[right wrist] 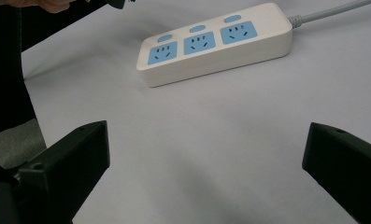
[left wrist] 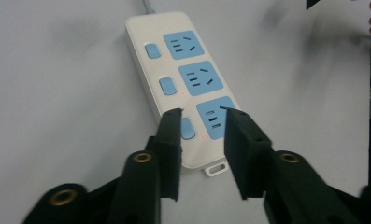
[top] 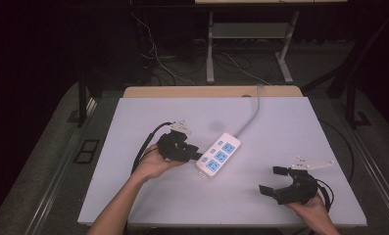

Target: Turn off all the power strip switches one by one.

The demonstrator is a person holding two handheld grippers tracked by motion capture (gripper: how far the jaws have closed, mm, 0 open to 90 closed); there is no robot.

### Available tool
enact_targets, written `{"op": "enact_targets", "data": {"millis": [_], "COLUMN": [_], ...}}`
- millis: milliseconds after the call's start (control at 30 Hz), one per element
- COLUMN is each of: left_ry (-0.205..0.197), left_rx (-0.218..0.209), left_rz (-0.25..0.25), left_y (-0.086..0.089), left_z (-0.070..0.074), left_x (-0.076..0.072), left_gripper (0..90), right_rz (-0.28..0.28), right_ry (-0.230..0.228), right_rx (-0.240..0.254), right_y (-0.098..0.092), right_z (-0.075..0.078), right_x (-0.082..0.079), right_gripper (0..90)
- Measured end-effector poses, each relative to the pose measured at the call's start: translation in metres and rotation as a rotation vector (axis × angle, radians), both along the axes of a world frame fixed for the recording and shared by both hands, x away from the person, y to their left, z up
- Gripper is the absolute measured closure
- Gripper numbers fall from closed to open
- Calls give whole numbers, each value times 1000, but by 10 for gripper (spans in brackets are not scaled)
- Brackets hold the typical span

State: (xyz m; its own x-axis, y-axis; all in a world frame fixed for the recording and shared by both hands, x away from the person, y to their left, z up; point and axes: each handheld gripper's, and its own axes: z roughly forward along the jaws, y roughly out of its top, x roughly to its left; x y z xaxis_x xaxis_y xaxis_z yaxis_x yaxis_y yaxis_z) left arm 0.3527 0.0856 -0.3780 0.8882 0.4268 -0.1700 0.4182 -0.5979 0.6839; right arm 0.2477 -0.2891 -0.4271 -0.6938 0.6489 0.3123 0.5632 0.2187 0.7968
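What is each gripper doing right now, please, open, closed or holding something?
Left gripper: jaws narrowed but apart, tips over the power strip, gripping nothing.
Right gripper: jaws wide open, holding nothing, off the strip.

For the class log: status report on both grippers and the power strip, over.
Left gripper over the power strip's near end, jaws narrowed, a gap between them, nothing gripped. Right gripper open wide, apart on the table. Nothing in the way.

We see a power strip (left wrist: 183, 88) of smooth, glossy white plastic with matt blue sockets, lying on a smooth matt white table (top: 133, 196).
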Motion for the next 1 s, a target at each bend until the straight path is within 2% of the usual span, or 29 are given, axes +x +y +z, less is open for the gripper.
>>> {"op": "enact_targets", "data": {"millis": [133, 233, 633, 1000], "left_ry": [15, 22, 51, 61], "left_rx": [10, 26, 68, 84], "left_rz": [-22, -32, -47, -60], "left_y": [-2, -5, -15, -24], "left_z": [-4, -8, -24, -28], "left_x": [3, 5, 13, 20], "left_gripper": [843, 888, 890, 890], "right_rz": [-2, -1, 1, 10], "right_ry": [-2, 0, 2, 4], "right_rx": [-4, -7, -9, -17], "right_y": [0, 0, 1, 2], "right_z": [0, -1, -1, -2], "right_x": [0, 0, 0, 0], "right_gripper": [6, 6, 6, 6]}}
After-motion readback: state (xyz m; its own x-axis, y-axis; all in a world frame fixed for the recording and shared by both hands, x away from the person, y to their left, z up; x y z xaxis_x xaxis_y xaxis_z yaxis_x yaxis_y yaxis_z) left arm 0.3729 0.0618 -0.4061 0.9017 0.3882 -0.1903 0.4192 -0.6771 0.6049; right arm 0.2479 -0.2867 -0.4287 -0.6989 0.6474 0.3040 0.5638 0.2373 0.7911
